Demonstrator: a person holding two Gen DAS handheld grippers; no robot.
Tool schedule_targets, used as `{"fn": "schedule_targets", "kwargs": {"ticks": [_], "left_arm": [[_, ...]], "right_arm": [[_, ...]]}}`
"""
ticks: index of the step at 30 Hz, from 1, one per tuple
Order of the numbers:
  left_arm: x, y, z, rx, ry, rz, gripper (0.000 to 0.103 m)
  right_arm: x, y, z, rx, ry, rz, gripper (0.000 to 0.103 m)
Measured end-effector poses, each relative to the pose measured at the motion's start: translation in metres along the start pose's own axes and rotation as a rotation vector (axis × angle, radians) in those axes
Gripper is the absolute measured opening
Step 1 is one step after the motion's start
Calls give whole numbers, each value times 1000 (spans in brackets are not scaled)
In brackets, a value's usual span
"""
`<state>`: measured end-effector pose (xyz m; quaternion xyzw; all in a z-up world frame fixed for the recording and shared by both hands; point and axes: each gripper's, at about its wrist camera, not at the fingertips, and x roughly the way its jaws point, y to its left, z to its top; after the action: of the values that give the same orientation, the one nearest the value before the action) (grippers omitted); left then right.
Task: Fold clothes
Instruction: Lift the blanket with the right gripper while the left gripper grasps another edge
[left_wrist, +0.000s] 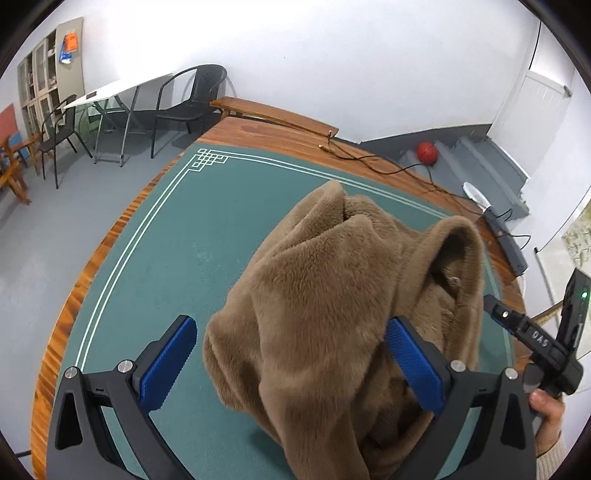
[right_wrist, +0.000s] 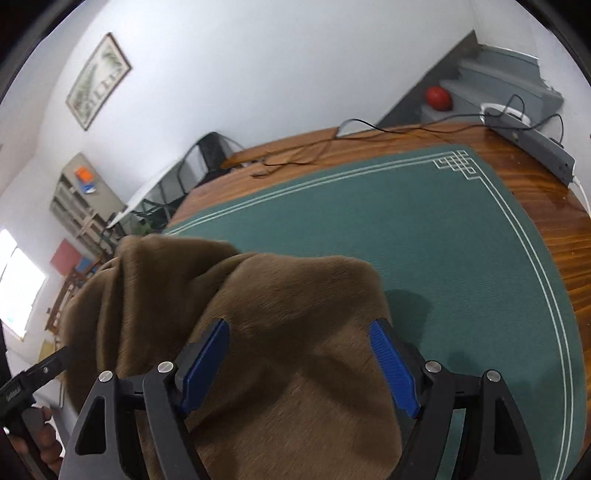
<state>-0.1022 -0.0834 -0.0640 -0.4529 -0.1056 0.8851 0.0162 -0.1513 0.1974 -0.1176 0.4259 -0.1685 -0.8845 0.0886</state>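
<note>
Through the left wrist camera I count one garment: a brown plush coat (left_wrist: 343, 295), thick and furry, heaped in soft folds on the green mat (left_wrist: 177, 240) that covers the wooden tabletop (left_wrist: 277, 136). My left gripper (left_wrist: 291, 365) has its two ribbed blue pads (left_wrist: 168, 363) spread wide apart; the coat bulges between them, the right pad against the fabric, the left one clear of it. The mat carries white double border lines with a knot motif at the corner. Beyond stand two black metal chairs (left_wrist: 188, 99), a white folding table (left_wrist: 118, 90), a wooden bench (left_wrist: 273, 112), a red ball (left_wrist: 427, 152) on grey steps, and cables across the wood.

Through the right wrist camera I see the same single coat (right_wrist: 221, 295), draped under and between the pads of my right gripper (right_wrist: 299, 363), whose jaws stand wide, not pinching it. A grey power strip (right_wrist: 535, 146) lies on the tabletop's far edge, and one framed picture (right_wrist: 98, 81) hangs on the white wall.
</note>
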Motion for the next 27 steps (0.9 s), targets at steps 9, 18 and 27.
{"fn": "schedule_targets", "kwargs": {"ticks": [9, 18, 27], "left_arm": [[33, 21, 0, -112, 80, -19, 86], [32, 20, -10, -118, 101, -57, 47], [22, 14, -13, -115, 99, -39, 41]], "right_arm": [[21, 13, -14, 20, 98, 58, 80], [20, 42, -31, -127, 59, -9, 18], [-65, 34, -28, -99, -125, 16, 14]]}}
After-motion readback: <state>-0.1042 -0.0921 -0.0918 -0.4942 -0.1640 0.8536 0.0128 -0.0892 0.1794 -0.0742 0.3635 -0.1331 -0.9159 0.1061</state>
